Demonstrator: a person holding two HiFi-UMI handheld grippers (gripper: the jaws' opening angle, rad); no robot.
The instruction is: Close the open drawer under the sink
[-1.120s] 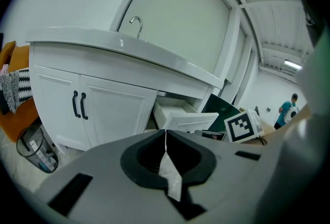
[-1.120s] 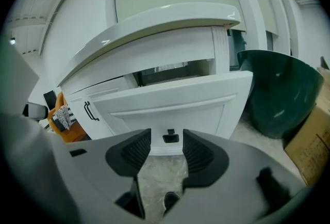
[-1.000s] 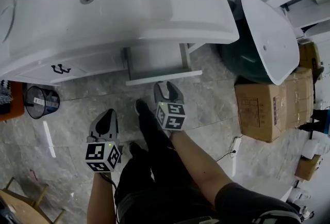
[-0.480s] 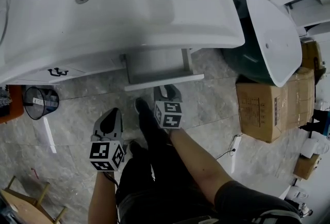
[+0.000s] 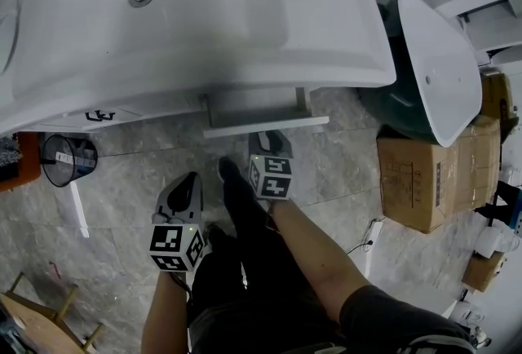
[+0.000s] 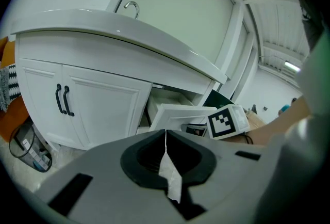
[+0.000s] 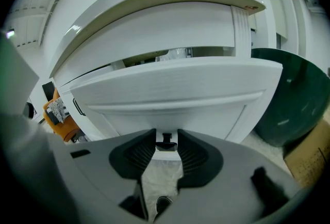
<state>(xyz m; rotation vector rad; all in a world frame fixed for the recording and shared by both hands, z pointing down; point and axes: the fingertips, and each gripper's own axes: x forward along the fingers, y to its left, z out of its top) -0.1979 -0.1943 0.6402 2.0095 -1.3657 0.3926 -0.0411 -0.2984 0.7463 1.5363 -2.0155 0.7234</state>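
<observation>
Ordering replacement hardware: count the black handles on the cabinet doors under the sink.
2. They hang side by side where the two cabinet doors meet, left of the open drawer: the left handle and the right handle. Doors beyond the picture's edge may carry more.

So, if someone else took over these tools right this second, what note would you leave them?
Left tool: shut, empty, held back from the cabinet.
Right tool: at the drawer front. Its jaws are apart and have just been closing. The small dark handle sits between them, with no firm grip visible.
Drawer: pulled out under the sink.
Done: the approach only.
Left: push the drawer fully in.
</observation>
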